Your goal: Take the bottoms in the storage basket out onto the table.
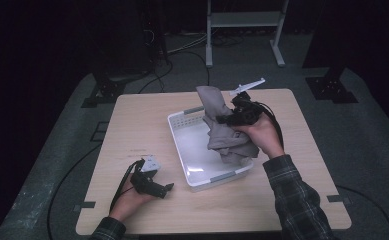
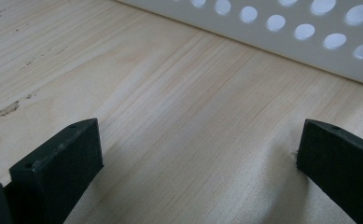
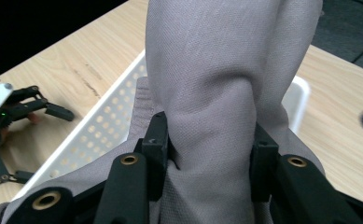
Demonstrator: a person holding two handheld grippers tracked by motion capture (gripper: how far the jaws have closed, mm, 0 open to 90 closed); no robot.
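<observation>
Your right gripper [image 1: 230, 113] is clamped on a bunched grey woven cloth [image 1: 221, 125]; in the right gripper view both black jaws press into a thick fold of that cloth [image 3: 226, 84] from either side. The cloth stands up in a tall bundle above the white perforated plastic basket [image 1: 182, 145], with its lower folds draped over the basket's rim at about 4 o'clock. The basket sits near the middle of the pale wooden table [image 1: 132, 115].

Your left gripper [image 1: 168, 187] rests on the table at about 8 o'clock from the basket, just beside its near corner and apart from it. In the left gripper view its jaws stand wide apart with bare tabletop [image 2: 170, 116] between them, pinching nothing, and the basket's holed wall [image 2: 310, 42] lies ahead at 1 o'clock.
</observation>
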